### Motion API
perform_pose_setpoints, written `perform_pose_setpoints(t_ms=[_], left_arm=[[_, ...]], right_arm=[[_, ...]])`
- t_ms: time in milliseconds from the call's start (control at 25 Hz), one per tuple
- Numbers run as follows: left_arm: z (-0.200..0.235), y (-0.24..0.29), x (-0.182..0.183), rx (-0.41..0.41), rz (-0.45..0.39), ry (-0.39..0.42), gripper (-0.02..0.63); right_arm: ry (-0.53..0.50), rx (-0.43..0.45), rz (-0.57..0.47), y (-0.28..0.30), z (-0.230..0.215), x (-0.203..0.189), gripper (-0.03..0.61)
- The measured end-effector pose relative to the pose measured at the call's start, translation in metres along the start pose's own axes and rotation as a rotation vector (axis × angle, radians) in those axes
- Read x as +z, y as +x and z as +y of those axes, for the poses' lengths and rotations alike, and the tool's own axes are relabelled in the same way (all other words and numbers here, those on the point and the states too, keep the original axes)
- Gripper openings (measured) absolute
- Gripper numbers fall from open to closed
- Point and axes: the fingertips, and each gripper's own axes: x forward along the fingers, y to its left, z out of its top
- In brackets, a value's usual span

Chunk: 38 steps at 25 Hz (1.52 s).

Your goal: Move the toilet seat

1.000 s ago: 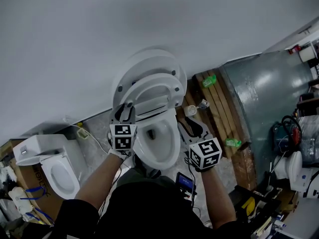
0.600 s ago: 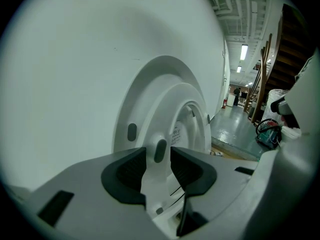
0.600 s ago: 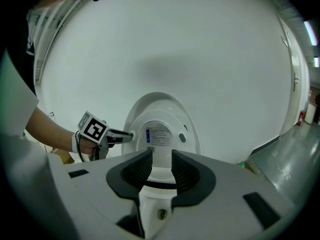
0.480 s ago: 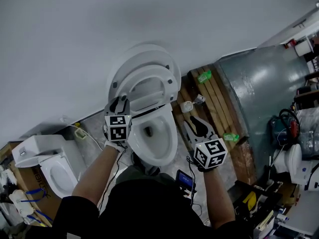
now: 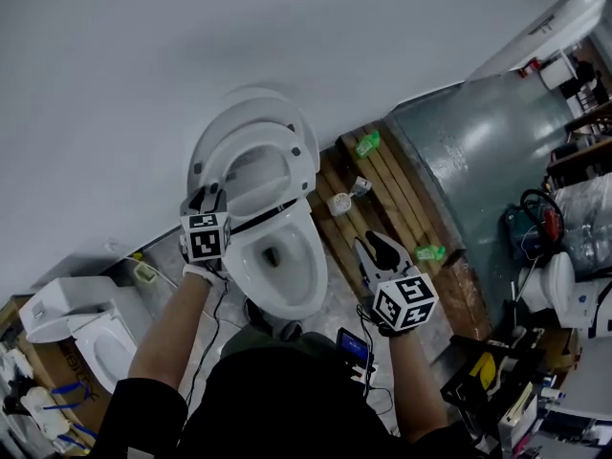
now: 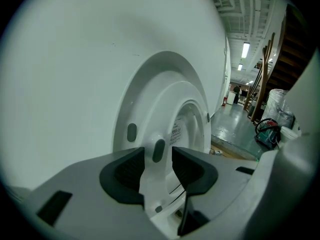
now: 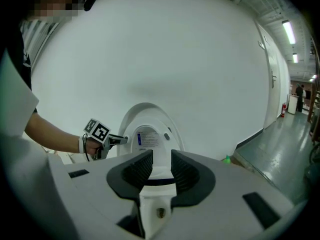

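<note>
Head view: the toilet seat (image 5: 304,163) stands raised against its lid (image 5: 239,113), at 12 o'clock of the bowl (image 5: 277,261). My left tool (image 5: 205,197) sits at the seat's 8 o'clock edge. My right tool (image 5: 373,247) hangs at the bowl's 3 o'clock, apart from it.

Left gripper view: the jaws are spreading, with the seat's rim between them and the pads not pressing.

Right gripper view: the jaws are easing together, and the gap between them holds nothing.
</note>
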Motion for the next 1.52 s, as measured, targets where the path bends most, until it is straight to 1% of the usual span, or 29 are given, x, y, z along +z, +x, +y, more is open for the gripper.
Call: perform_pose_setpoints(t_ms=[160,280,440,560,640,760,840,920,1040,1080,1160,1240,1320,1520], left_arm=[[-0.006,-0.018,0.010,-0.012,-0.046,-0.009,0.164],[-0.029,-0.051,0.021,-0.080,-0.089,-0.045,0.164],[-0.077,-0.120,0.046,-0.205,-0.184,-0.081,0.164],[-0.113,-0.174,0.061,-0.255,-0.261,-0.079,0.164],[-0.137,-0.209,0.065,-0.281,-0.307,-0.071,0.164],[-0.169,-0.262,0.060,-0.300,-0.352,-0.061,0.163],[-0.191,-0.292,0.046,-0.309,-0.357,-0.068,0.155],[-0.214,-0.318,0.025,-0.324,-0.348,-0.085,0.128],[-0.240,-0.357,-0.008,-0.329,-0.349,-0.091,0.081],[-0.246,-0.370,-0.016,-0.325,-0.356,-0.082,0.070],[-0.256,-0.393,-0.028,-0.314,-0.379,-0.049,0.048],[-0.268,-0.413,-0.031,-0.307,-0.426,-0.013,0.037],[-0.278,-0.429,-0.028,-0.313,-0.479,0.004,0.034],[-0.283,-0.459,-0.022,-0.329,-0.530,0.025,0.032]], right_arm=[[0.039,-0.034,-0.038,-0.026,-0.011,-0.003,0.130],[0.061,-0.040,-0.075,-0.042,-0.015,-0.002,0.129],[0.052,-0.026,-0.121,-0.071,-0.017,0.007,0.129],[0.031,-0.006,-0.153,-0.097,-0.022,0.013,0.129],[0.001,0.022,-0.169,-0.116,-0.023,0.016,0.129],[-0.069,0.056,-0.200,-0.148,-0.021,0.020,0.113],[-0.111,0.069,-0.235,-0.170,-0.020,0.024,0.100],[-0.144,0.090,-0.269,-0.191,-0.014,0.026,0.097],[-0.201,0.171,-0.294,-0.215,0.011,0.019,0.090],[-0.222,0.208,-0.297,-0.222,0.024,0.016,0.073],[-0.252,0.280,-0.302,-0.236,0.050,0.009,0.061],[-0.255,0.340,-0.307,-0.250,0.074,0.003,0.060],[-0.239,0.379,-0.315,-0.262,0.095,-0.002,0.060],[-0.214,0.414,-0.340,-0.280,0.140,-0.008,0.060]])
